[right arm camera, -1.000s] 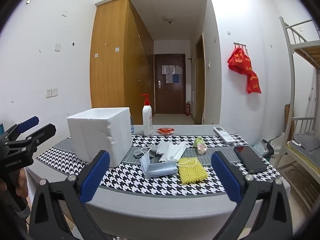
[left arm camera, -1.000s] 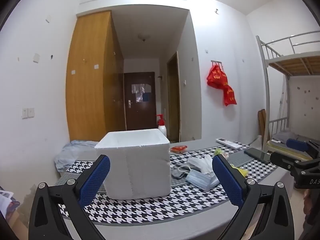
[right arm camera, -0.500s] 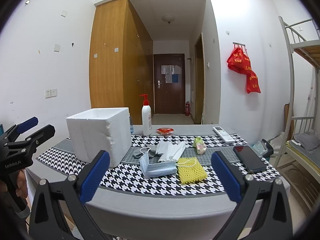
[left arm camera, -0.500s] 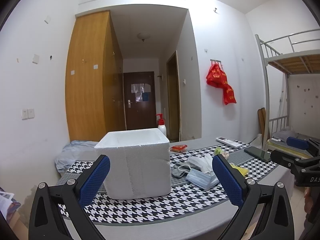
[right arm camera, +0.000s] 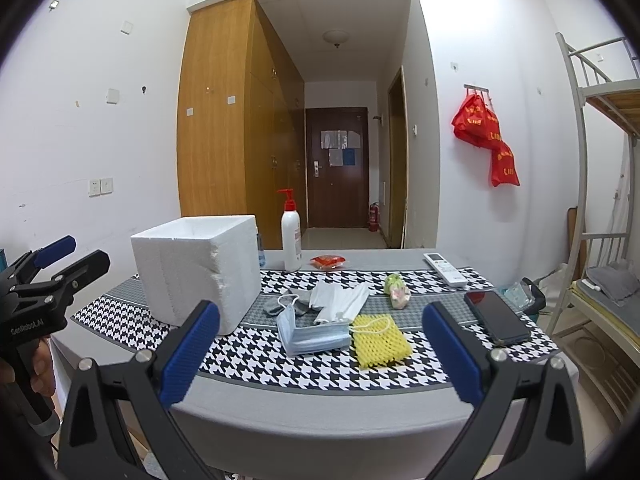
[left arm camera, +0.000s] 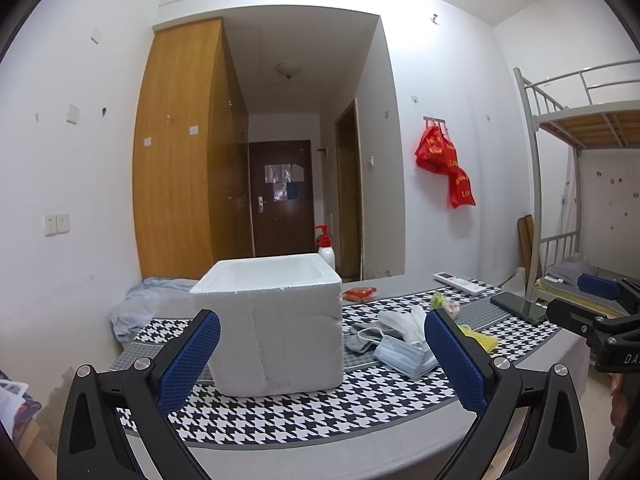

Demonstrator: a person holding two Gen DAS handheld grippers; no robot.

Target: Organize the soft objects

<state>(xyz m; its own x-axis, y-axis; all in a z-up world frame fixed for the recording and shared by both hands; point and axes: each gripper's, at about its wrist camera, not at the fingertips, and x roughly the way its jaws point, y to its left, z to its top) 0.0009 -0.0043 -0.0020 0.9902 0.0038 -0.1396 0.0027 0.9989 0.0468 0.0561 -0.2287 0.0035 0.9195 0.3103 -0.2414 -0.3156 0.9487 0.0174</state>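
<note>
ahead of the right gripper [right arm camera: 320, 344], between its wide-apart blue pads, lie the soft things on the houndstooth cloth [right arm camera: 280, 360]: a blue face mask [right arm camera: 310, 334] nearest, a yellow foam net [right arm camera: 380, 340] touching its right side, white masks [right arm camera: 340, 298] and a grey sock [right arm camera: 280, 304] just beyond, and a small green-and-pink soft item [right arm camera: 396, 290] further off to the right; the white foam box [right arm camera: 196, 268] stands ahead and to the left, its open top facing up; what is inside cannot be seen from either view; the left gripper [left arm camera: 320, 360] also has its jaws spread with nothing between them, and the box sits straight ahead of it, with the pile beyond its right finger; both tools hang short of the table edge [right arm camera: 320, 412], touching nothing; by the look of it the task is barely begun, since every visible soft piece is loose on the cloth and none shows in the box; what is left is likely the whole job of picking each piece and dropping it in; a phone [right arm camera: 496, 316], a remote [right arm camera: 444, 268], a pump bottle [right arm camera: 291, 236] and a red packet [right arm camera: 327, 261] also lie about and seem no part of it
</note>
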